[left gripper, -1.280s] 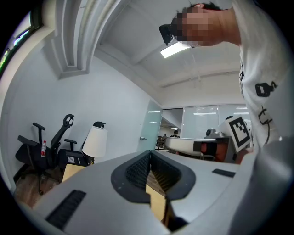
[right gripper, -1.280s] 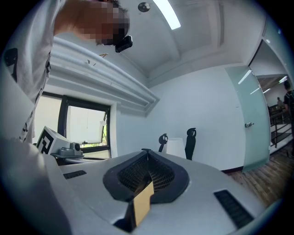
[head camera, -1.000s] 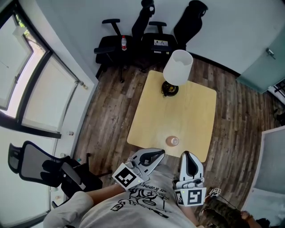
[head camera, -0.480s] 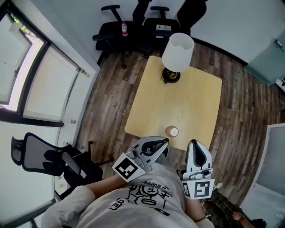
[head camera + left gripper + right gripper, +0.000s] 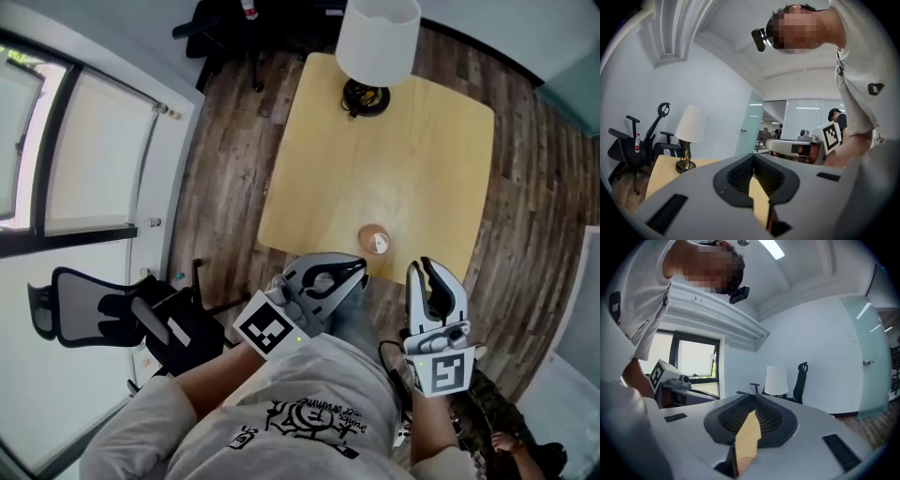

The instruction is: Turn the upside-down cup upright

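A small tan cup [image 5: 374,240] stands upside down near the front edge of the square wooden table [image 5: 403,150]. My left gripper [image 5: 360,266] is just off that edge, a little left of the cup, with its jaws shut and nothing between them. To the right of the cup and short of the table's edge is my right gripper [image 5: 427,267], also shut and empty. In the left gripper view my left gripper [image 5: 753,156] points over the tabletop [image 5: 663,168]. The right gripper view shows my right gripper [image 5: 752,397] with its jaws together. Neither gripper touches the cup.
A lamp with a white shade [image 5: 378,37] stands at the table's far side, also seen as the lamp [image 5: 690,125] and the lamp [image 5: 776,379]. Black office chairs [image 5: 628,143] stand behind the table. Another black chair [image 5: 112,314] is at my left, by the window.
Both grippers have come down and forward toward the table's front edge. The cup now lies much closer to their tips. Both stayed shut.
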Tool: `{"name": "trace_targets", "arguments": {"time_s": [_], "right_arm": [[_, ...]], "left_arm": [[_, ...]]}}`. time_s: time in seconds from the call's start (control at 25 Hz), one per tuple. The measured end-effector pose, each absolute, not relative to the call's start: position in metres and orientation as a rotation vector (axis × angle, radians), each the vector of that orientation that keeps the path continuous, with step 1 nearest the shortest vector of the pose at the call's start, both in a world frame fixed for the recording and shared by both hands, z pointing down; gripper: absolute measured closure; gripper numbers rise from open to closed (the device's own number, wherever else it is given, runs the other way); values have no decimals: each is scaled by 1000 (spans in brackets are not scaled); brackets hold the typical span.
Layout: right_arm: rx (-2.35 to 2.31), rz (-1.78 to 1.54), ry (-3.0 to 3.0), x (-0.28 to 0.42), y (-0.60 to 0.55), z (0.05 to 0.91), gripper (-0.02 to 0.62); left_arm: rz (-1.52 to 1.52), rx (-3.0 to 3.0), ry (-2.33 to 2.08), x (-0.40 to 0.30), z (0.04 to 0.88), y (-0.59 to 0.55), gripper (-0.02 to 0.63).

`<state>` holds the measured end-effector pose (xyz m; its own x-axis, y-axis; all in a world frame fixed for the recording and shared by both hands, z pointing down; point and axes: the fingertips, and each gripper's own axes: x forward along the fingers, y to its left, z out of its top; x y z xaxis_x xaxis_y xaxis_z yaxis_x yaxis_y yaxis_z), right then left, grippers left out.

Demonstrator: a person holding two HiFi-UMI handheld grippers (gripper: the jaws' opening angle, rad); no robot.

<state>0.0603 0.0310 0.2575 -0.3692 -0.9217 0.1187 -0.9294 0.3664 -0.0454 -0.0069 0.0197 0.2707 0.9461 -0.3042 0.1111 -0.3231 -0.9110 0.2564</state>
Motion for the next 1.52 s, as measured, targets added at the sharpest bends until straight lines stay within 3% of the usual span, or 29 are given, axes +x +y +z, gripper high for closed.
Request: {"name": "trace_targets", "arguments": {"time_s": [0.12,0.6,1.0,1.52], "right_arm": [[1667,172,-2542,60,35,285,558],[1575,290,-2519,50,42,406,383],[1555,345,-2458,35,30,483,285],[1505,296,-2446,16,2,504,270]], "left_arm": [[132,2847,-419,-5,290,26,597],[203,2771,-442,1,384,25,596],[239,2776,-427,-5,437,18,596],[240,2732,-421,0,459,4,597]]}}
